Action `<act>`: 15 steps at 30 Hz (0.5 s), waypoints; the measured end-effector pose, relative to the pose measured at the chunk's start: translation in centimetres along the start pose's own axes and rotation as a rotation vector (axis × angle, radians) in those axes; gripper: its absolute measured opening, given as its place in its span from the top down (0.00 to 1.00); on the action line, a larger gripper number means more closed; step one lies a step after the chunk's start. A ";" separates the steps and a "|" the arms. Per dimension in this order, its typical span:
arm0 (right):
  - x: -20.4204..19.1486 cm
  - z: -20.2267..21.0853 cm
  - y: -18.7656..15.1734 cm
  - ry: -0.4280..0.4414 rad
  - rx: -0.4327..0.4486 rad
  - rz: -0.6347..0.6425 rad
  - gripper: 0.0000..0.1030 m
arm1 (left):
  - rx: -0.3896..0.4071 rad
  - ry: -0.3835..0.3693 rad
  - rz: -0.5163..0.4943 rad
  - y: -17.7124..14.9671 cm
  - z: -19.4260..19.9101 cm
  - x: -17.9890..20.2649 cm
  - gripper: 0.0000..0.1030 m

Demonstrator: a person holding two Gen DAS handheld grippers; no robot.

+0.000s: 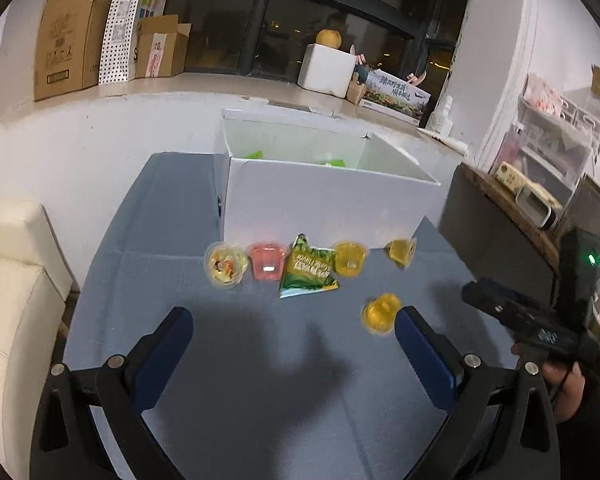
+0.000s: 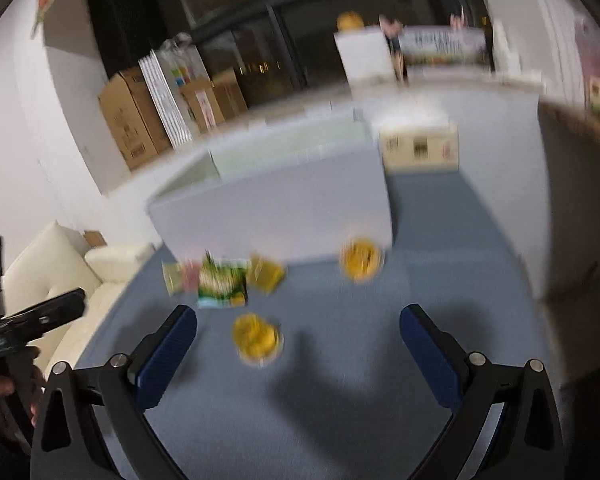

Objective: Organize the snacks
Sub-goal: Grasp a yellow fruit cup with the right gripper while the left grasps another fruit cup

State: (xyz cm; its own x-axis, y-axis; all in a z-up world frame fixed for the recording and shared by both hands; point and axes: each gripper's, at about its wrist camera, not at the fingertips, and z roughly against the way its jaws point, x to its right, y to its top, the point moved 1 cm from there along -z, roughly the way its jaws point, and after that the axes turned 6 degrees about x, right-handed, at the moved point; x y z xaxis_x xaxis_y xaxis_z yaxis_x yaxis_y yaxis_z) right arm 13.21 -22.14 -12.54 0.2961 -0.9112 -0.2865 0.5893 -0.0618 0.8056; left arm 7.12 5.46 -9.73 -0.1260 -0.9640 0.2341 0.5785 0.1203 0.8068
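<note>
Stock on your blue-grey tabletop (image 1: pixel 260 380), as counted from the left wrist view: one white box (image 1: pixel 324 204), open at the top, standing at the far end, with scraps of green packaging (image 1: pixel 256 155) showing just above its near wall, so at least a couple of snacks appear to be inside already, though how many you cannot tell. Still out, in a row just in front of the box: one clear cup with mixed contents (image 1: pixel 225 266), one pink jelly cup (image 1: pixel 267 266), one green snack packet (image 1: pixel 309 272) touching it on the right, one yellow jelly cup (image 1: pixel 350 264), and one more yellow jelly cup tipped on its side (image 1: pixel 402 252) nearer the box's right corner. A sixth item, a yellow jelly cup (image 1: pixel 382 312), sits apart from the row, nearer to you, just beside the right finger of your left hand-held gripper (image 1: pixel 294 340). That gripper is spread wide and holds nothing. Your right hand-held gripper (image 2: pixel 298 340) is likewise wide apart and empty, hovering above the tabletop; its view is blurred, but the near yellow cup lies close to its left finger. Tally, as a judgement: a small part done, six pieces left to box.
</note>
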 end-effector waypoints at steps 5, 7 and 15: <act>0.7 -2.9 1.8 0.006 -0.034 0.025 0.00 | -0.012 0.008 0.027 -0.4 -0.4 -0.6 0.00; 1.3 -4.1 2.3 0.010 -0.049 0.013 0.00 | -0.017 -0.002 0.032 -0.5 -0.6 -0.7 0.00; 3.7 -10.2 4.4 -0.043 -0.144 0.001 0.14 | -0.038 -0.002 0.039 -0.9 -1.2 -0.9 0.00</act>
State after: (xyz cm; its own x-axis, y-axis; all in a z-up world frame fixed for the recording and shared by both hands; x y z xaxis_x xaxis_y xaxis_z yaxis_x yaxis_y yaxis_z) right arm 24.59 -21.65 -15.31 0.2665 -0.9279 -0.2606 0.6913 -0.0044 0.7225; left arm 7.63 5.90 -11.31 -0.1048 -0.9583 0.2659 0.6128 0.1483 0.7762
